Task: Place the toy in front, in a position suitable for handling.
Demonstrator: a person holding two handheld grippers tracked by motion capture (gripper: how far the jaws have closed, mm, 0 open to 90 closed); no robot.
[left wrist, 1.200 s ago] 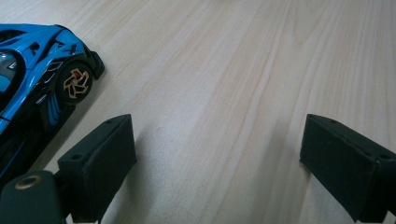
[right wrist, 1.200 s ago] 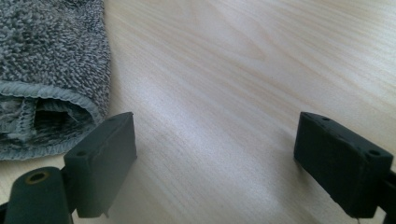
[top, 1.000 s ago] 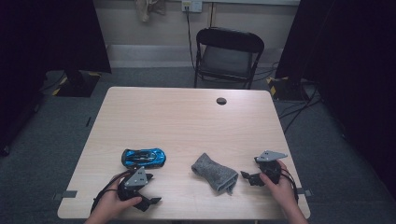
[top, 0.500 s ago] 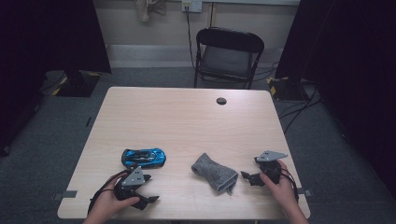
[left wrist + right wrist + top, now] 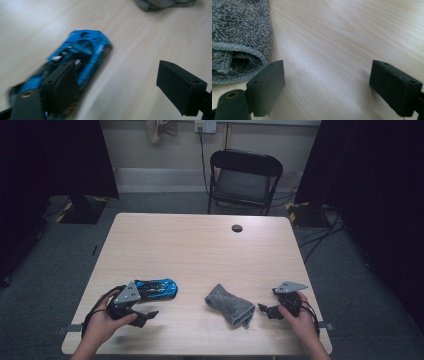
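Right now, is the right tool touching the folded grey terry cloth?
Apart: in the high view, bare tabletop separates the right tool from the folded grey terry cloth.

On the table (image 5: 200, 250), the toy car (image 5: 159, 289) lies just ahead of my left gripper (image 5: 142, 312); the folded cloth (image 5: 230, 304) sits between car and my right gripper (image 5: 266, 310).

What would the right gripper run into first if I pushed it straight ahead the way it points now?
Probably bare table: the right gripper stands open over plain wood. The grey towel lies just off one jaw's side, so that jaw might brush its hem; depth is hard to judge.
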